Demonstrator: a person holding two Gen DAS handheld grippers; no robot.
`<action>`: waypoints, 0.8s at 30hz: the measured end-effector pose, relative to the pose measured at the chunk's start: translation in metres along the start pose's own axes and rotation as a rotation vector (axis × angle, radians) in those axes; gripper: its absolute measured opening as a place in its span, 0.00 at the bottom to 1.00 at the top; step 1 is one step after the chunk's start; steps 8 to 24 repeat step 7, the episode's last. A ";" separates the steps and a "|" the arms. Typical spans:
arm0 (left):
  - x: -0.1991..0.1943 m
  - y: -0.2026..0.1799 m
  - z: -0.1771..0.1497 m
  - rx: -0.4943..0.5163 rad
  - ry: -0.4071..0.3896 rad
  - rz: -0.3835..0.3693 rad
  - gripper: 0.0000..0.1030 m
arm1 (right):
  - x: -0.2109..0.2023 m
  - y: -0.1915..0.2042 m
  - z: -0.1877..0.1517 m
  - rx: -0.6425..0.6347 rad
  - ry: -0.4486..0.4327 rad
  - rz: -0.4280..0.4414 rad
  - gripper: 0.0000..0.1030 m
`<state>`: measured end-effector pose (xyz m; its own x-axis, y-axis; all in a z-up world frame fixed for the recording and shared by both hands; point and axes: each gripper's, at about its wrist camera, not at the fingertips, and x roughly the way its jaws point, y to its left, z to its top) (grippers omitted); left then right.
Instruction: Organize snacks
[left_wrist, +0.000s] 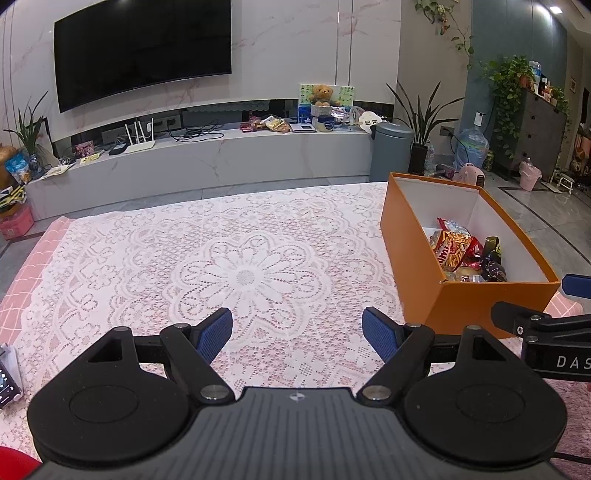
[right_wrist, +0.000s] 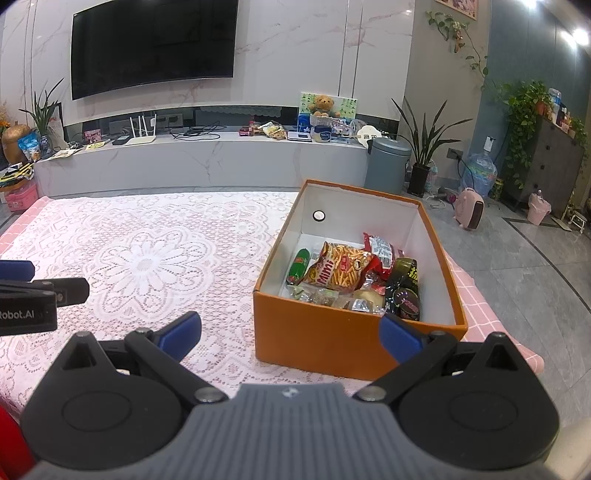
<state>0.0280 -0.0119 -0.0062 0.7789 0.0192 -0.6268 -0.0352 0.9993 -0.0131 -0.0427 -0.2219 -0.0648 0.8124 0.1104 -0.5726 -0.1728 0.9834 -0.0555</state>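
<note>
An orange box (right_wrist: 332, 339) with white inner walls stands on the lace tablecloth (right_wrist: 147, 266) at the table's right end. It holds several snack packs: a yellow-red Mimi stick bag (right_wrist: 340, 269), a green tube (right_wrist: 299, 266), a red pack (right_wrist: 380, 247) and dark packs (right_wrist: 404, 291). The box also shows in the left wrist view (left_wrist: 480, 299). My right gripper (right_wrist: 291, 332) is open and empty, just in front of the box. My left gripper (left_wrist: 297, 332) is open and empty over the cloth, left of the box.
A low TV shelf (left_wrist: 207, 155) with a router, cables and more snack bags runs behind the table. A grey bin (left_wrist: 390, 151), potted plants and a pink heater (right_wrist: 470, 207) stand on the floor to the right. A device lies at the table's left edge (left_wrist: 7, 380).
</note>
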 end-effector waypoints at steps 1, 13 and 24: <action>0.000 0.000 0.000 0.001 -0.002 -0.002 0.91 | 0.000 0.000 0.000 0.000 0.000 0.000 0.97; -0.003 0.001 0.000 -0.004 -0.007 -0.004 0.91 | -0.001 0.000 0.000 -0.004 -0.001 0.002 0.97; -0.003 0.001 0.000 -0.004 -0.007 -0.004 0.91 | -0.001 0.000 0.000 -0.004 -0.001 0.002 0.97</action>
